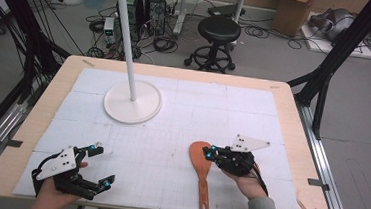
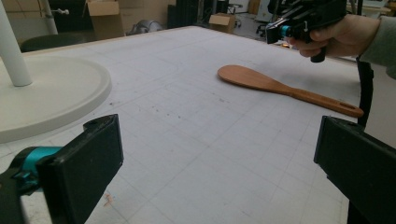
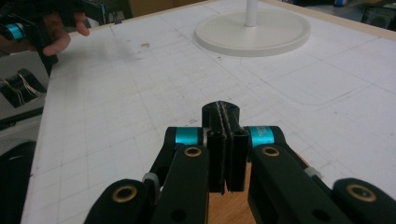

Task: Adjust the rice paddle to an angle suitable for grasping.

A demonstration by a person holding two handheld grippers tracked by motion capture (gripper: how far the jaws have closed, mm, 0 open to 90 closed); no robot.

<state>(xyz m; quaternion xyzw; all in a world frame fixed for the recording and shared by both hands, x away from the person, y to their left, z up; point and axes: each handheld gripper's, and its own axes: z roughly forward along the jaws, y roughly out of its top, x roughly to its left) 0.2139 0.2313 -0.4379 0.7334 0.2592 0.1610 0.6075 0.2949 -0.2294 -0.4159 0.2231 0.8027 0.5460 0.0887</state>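
A wooden spatula [image 1: 202, 186] lies flat on the white gridded mat, blade toward the far side, handle toward the near edge. My right gripper [image 1: 210, 153] hovers just over the right side of the blade, held in a hand. In the right gripper view its jaws [image 3: 221, 112] are pressed together with nothing between them, and the spatula's wood [image 3: 233, 211] shows underneath. My left gripper [image 1: 103, 166] rests at the near left corner, open and holding nothing. The left gripper view has the spatula [image 2: 261, 81] lying ahead between the wide-apart jaws, and the right gripper [image 2: 285, 29] above it.
A white hanger stand with a round base [image 1: 132, 102] and tall pole [image 1: 129, 35] stands at the back left of the mat. The mat [image 1: 171, 133] covers a wooden table [image 1: 298, 143]. A black stool [image 1: 219, 29] and cables sit on the floor beyond.
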